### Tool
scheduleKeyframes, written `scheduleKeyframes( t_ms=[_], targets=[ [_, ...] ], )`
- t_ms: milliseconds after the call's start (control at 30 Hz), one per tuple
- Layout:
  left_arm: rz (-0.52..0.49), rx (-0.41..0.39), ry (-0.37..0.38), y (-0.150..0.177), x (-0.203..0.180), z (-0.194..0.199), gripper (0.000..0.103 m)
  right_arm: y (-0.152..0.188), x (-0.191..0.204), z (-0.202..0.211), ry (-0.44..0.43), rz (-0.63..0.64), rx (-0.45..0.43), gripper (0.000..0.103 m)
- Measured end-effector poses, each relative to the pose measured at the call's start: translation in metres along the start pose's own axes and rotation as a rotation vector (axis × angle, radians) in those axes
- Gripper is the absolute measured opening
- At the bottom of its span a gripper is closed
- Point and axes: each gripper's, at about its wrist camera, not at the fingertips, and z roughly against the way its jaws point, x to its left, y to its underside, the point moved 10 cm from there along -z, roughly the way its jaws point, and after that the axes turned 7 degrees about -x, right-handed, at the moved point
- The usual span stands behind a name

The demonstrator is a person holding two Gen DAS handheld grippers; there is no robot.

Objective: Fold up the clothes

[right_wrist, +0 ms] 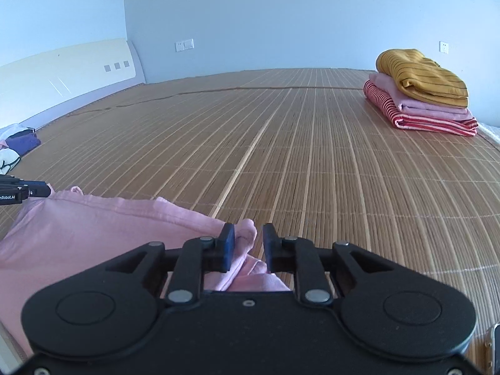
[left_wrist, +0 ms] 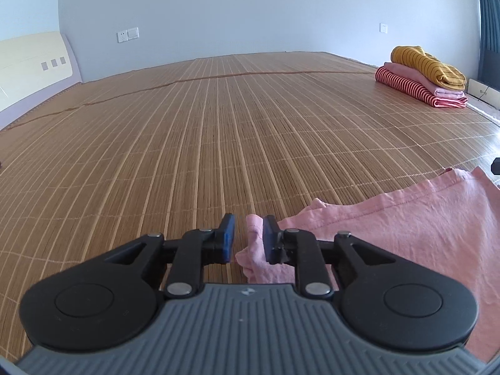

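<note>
Your left gripper [left_wrist: 247, 238] and right gripper [right_wrist: 248, 247] each straddle a corner of the pink garment [left_wrist: 406, 218] on the bamboo mat [left_wrist: 218, 140], jaws parted; closing carelessly could miss the bunched cloth.

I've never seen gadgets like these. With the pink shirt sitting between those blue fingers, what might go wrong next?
1. Both the left gripper and the right gripper stand open around bunched corners of the pink garment; closing may catch too little cloth, so it could slip out.
2. The cloth is already wrinkled there, so the fold may come out uneven next to the tidy folded stack.
</note>
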Motion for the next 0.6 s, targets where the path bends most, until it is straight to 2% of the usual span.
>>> scheduleKeyframes(
  t_ms=[67, 100, 133, 233, 367, 400, 467, 600],
  targets=[
    [-0.013, -0.014, 0.005, -0.003, -0.003, 0.01, 0.043, -0.006, 0.001, 0.021, 0.009, 0.011, -0.032, 0.026],
    [-0.018, -0.026, 0.036, -0.005, -0.012, 0.021, 0.047, -0.007, 0.007, 0.034, -0.006, 0.025, -0.036, 0.029],
    [-0.025, -0.031, 0.076, -0.005, -0.023, 0.032, 0.048, -0.007, 0.017, 0.046, -0.035, 0.04, -0.043, 0.034],
    [-0.045, -0.019, 0.209, 0.005, -0.066, 0.059, 0.049, 0.006, 0.063, 0.076, -0.185, 0.08, -0.03, 0.035],
    [-0.117, 0.064, 0.345, 0.039, -0.12, 0.076, 0.049, 0.042, 0.129, 0.082, -0.322, 0.161, 0.028, 0.035],
    [-0.148, 0.088, 0.337, 0.049, -0.124, 0.077, 0.049, 0.051, 0.138, 0.079, -0.329, 0.195, 0.053, 0.034],
    [-0.215, 0.123, 0.267, 0.071, -0.12, 0.076, 0.049, 0.066, 0.143, 0.076, -0.302, 0.266, 0.096, 0.034],
    [-0.141, 0.131, 0.209, 0.081, -0.085, 0.087, 0.05, 0.071, 0.119, 0.092, -0.231, 0.315, 0.105, 0.034]
  ],
)
